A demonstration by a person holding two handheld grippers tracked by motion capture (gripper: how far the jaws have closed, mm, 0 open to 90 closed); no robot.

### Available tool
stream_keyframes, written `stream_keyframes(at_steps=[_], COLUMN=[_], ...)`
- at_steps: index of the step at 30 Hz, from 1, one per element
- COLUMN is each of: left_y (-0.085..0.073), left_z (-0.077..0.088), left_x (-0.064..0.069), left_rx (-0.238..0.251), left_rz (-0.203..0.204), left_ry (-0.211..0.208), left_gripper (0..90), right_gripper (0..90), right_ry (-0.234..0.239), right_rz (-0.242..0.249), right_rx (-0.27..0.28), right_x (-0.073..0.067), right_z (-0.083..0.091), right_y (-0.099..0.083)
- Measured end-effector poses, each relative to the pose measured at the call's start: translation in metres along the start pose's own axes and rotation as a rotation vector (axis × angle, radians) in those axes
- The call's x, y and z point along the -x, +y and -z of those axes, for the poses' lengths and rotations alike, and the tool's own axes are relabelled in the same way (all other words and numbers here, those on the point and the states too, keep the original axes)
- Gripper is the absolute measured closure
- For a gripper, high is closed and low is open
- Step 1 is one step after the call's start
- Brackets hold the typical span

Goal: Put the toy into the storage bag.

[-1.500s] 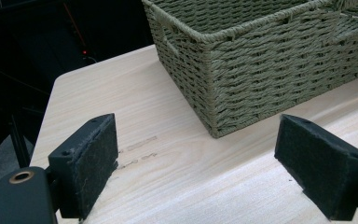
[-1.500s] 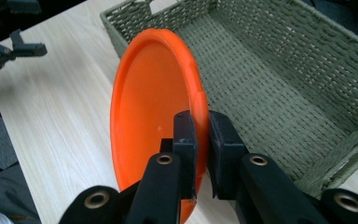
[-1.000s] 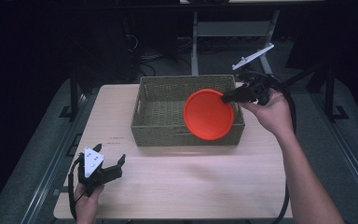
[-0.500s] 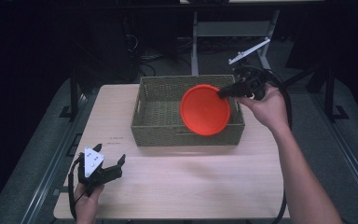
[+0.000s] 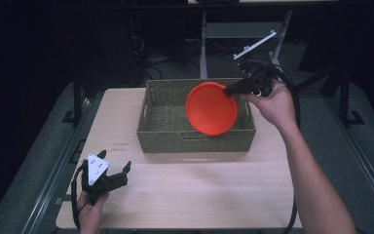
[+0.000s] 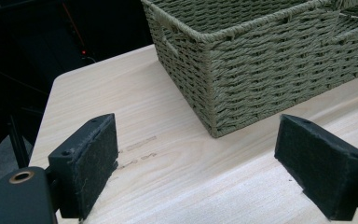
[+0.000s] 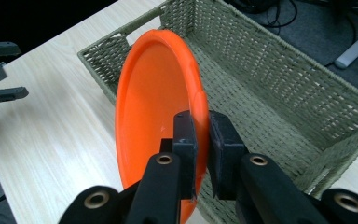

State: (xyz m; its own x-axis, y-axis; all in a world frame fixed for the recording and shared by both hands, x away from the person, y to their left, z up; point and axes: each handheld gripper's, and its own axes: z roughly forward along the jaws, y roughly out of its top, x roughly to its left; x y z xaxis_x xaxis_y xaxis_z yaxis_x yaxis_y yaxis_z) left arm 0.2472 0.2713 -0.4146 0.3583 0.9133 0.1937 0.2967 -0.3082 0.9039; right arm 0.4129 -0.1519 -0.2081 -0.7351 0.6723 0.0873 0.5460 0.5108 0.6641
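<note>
Now R gripper (image 7: 199, 135) pinches orange plate (image 7: 154, 98) rim over wicker basket (image 7: 279, 93).

Black two-jaw gripper (image 5: 119, 176) bodies with brass-ringed screws, fuzzy black pads (image 6: 91, 161), trailing black cables, bare forearms.

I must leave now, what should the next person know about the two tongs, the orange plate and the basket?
Right tongs: shut on the rim of the orange plate, holding it on edge above the woven basket.
Left tongs: open, hold nothing, low at the near left corner of the table.
Done: plate is gripped and off the table.
Left: the plate is not yet set down; probably lower it into the basket, then release.
</note>
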Motion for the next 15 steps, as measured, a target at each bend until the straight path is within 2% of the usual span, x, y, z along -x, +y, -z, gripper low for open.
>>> stream_keyframes(at_steps=[6,15], left_y=[0.000,0.000], left_z=[0.000,0.000], left_x=[0.000,0.000], left_rx=[-0.001,0.001], left_rz=[-0.011,-0.011], left_ry=[-0.003,-0.003], left_gripper=[12.8,12.7], right_gripper=[82.1,82.1], right_ry=[-0.009,-0.025], right_rz=[0.007,-0.018], right_rx=[-0.009,-0.014], right_x=[0.000,0.008], right_z=[-0.002,-0.006], right_y=[0.005,0.013])
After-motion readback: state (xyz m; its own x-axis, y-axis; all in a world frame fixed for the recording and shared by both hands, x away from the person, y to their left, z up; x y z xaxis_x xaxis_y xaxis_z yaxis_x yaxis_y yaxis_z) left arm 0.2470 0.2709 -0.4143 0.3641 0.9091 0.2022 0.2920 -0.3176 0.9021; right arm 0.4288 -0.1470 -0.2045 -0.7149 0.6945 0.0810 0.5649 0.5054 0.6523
